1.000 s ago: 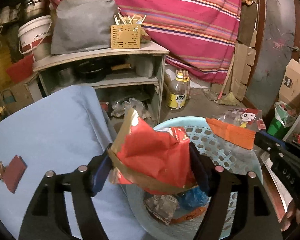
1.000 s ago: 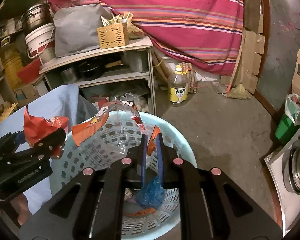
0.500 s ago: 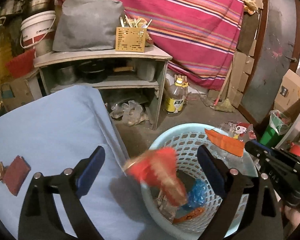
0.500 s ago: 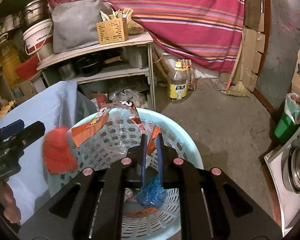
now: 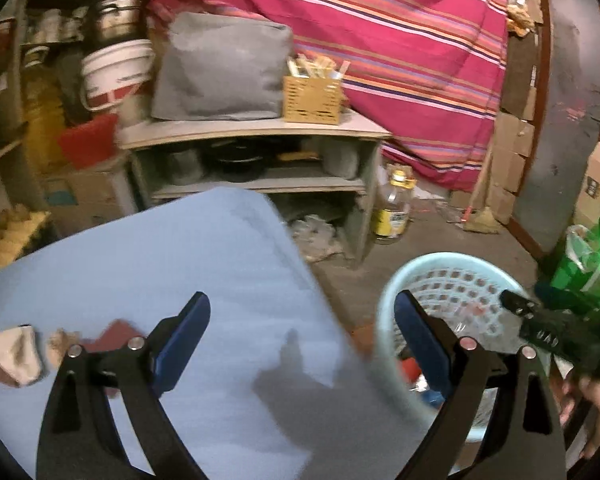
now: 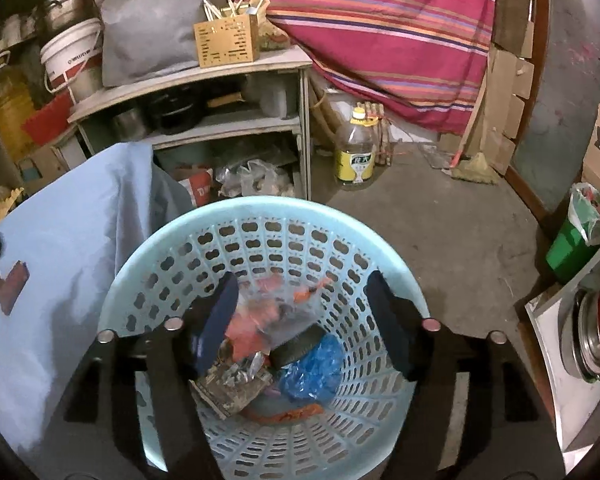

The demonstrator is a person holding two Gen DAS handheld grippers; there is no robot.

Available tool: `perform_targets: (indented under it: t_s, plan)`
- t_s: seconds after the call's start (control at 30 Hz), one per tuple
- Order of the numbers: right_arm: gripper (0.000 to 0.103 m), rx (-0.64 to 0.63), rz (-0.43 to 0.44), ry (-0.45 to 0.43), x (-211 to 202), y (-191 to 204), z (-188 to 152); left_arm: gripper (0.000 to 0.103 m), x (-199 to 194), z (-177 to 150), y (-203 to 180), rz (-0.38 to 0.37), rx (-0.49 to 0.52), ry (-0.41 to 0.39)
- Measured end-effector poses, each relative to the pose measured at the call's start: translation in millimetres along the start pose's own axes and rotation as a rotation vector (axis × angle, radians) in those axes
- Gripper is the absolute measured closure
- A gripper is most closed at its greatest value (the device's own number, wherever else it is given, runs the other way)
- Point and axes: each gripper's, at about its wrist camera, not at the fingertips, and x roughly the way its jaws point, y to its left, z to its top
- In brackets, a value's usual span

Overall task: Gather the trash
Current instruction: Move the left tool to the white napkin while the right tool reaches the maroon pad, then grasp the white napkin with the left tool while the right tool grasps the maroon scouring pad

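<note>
My right gripper (image 6: 302,292) hangs over the light blue basket (image 6: 260,208), its jaws opening. A clear wrapper with orange print (image 6: 276,312) lies loose below them on the pile, and the pads do not touch it. Under it are a blue plastic bag (image 6: 316,368), a foil wrapper (image 6: 232,384) and an orange strip (image 6: 284,414). My left gripper (image 5: 302,298) is open and empty above the right edge of the blue-covered table (image 5: 160,260). On the table's left lie a crumpled pale paper (image 5: 14,354), a brown scrap (image 5: 60,346) and a dark red piece (image 5: 112,332).
A wooden shelf unit (image 6: 204,80) with pots, a grey bag and a yellow holder stands behind the table. A yellow-labelled bottle (image 6: 356,148) stands on the concrete floor beyond the basket. A green bin (image 6: 572,248) and a metal pot (image 6: 592,340) are at the right.
The left gripper opened, the red wrapper fell into the basket, and the gripper swung left over the table. The right gripper opened and its clear orange wrapper dropped into the basket.
</note>
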Motion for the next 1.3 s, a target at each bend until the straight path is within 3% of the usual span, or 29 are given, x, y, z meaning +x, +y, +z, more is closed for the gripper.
perform_targets:
  t_s: [0.23, 0.4, 0.63, 0.87, 1.1, 1.3]
  plan:
    - [0.005, 0.021, 0.014, -0.103, -25.5, 30.7, 8.6, 0.009, -36.7, -18.6, 76.3, 0.136, -0.020, -0.021]
    - [0.005, 0.004, 0.095, -0.128, -28.5, 83.6, 12.9, 0.008, -52.6, -37.9, 138.0, 0.252, -0.070, -0.029]
    - [0.005, -0.117, 0.170, -0.133, -20.7, 180.4, 8.2, 0.008, -52.4, -65.1, 223.2, 0.409, -0.149, -0.002]
    - [0.004, -0.260, 0.255, -0.092, -4.7, 268.3, -8.9, 0.008, -47.9, -88.0, 292.9, 0.489, -0.249, 0.039]
    - [0.004, -0.415, 0.342, -0.038, 4.2, 334.1, -36.3, 0.008, -25.2, -105.1, 322.0, 0.469, -0.284, 0.100]
    - [0.004, -0.489, 0.400, -0.009, 9.5, 362.7, -48.9, 0.008, -14.9, -110.3, 334.0, 0.414, -0.326, 0.116]
